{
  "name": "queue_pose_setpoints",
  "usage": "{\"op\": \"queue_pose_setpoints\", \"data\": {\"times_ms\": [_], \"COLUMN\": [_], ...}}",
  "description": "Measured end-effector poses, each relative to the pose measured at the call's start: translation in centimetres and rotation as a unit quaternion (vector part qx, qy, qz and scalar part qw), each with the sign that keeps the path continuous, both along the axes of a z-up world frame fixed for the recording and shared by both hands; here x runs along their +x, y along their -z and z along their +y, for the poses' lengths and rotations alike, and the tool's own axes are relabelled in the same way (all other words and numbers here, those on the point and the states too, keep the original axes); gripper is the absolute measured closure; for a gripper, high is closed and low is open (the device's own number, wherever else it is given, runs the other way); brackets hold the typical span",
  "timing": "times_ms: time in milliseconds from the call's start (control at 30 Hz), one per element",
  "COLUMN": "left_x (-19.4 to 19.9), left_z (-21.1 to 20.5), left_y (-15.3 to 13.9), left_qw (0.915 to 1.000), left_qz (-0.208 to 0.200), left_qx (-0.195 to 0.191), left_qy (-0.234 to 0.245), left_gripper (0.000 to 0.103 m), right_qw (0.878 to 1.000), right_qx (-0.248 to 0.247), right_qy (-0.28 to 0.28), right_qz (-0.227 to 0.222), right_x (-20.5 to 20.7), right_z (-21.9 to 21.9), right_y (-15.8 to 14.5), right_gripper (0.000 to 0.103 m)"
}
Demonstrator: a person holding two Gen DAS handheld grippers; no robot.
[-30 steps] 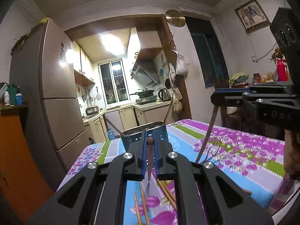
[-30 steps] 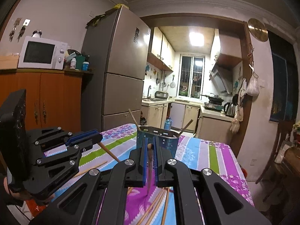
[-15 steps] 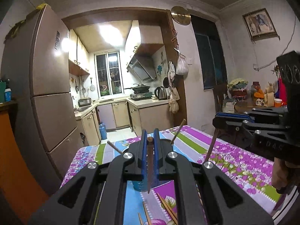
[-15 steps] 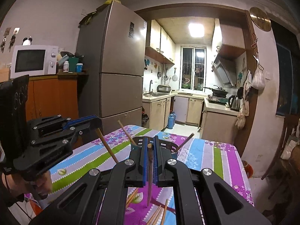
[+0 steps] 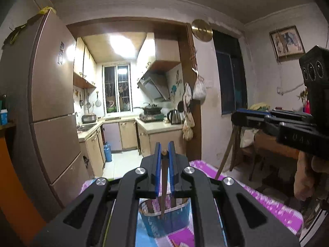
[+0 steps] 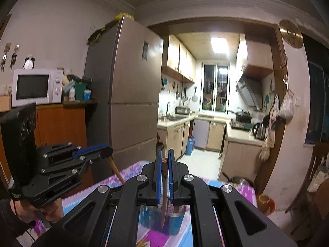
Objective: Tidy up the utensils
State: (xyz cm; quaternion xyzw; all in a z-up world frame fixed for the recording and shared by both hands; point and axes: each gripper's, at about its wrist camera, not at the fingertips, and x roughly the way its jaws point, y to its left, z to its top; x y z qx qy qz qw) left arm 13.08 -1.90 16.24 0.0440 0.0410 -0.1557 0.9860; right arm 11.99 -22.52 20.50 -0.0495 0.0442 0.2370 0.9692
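My left gripper is shut on a brown wooden chopstick that hangs point down over the blue metal utensil holder on the flowered tablecloth. My right gripper is shut on a second chopstick, also upright, its tip over the same holder. Each gripper shows in the other's view: the right gripper with its chopstick at the right, the left gripper with its chopstick at the left. What lies inside the holder is mostly hidden by the fingers.
A tall fridge and an orange cabinet with a microwave stand left of the table. Behind the table's far edge opens the kitchen doorway. A wooden chair is at the right. A person's hand grips the right handle.
Both grippers have risen with their chopsticks. The holder and the tablecloth have dropped low in both views, and the loose chopsticks on the cloth have slipped out of sight.
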Motion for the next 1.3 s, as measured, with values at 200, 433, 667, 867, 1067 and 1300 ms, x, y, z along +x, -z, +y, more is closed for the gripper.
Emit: {"op": "queue_pose_setpoints", "data": {"times_ms": [200, 433, 667, 867, 1067, 1300], "left_x": [2.6, 7.0, 10.2, 11.3, 11.4, 9.8], "left_z": [-0.5, -1.6, -1.3, -0.6, -0.7, -0.2], "left_y": [-2.5, -0.1, 3.2, 4.2, 4.0, 3.4], "left_qw": [0.9999, 0.9997, 0.9984, 0.9976, 0.9973, 0.9979], "left_qz": [-0.011, 0.018, 0.051, 0.064, 0.069, 0.058], "left_qx": [-0.006, 0.000, 0.001, -0.006, -0.004, -0.005], "left_qy": [-0.004, -0.016, -0.023, -0.025, -0.025, -0.031], "left_gripper": [0.098, 0.098, 0.098, 0.098, 0.096, 0.075], "right_qw": [1.000, 1.000, 0.998, 0.997, 0.996, 0.997], "right_qx": [-0.009, -0.007, -0.007, -0.010, -0.006, 0.006], "right_qy": [0.016, 0.017, 0.014, 0.012, 0.016, 0.024], "right_qz": [-0.024, 0.019, 0.058, 0.078, 0.085, 0.068], "right_x": [2.9, 8.5, 11.9, 13.3, 13.6, 10.9], "right_z": [0.6, 1.5, 2.2, 2.7, 2.7, 1.9], "right_y": [-2.8, 0.3, 4.1, 5.9, 6.4, 5.5], "right_gripper": [0.096, 0.096, 0.096, 0.096, 0.095, 0.095]}}
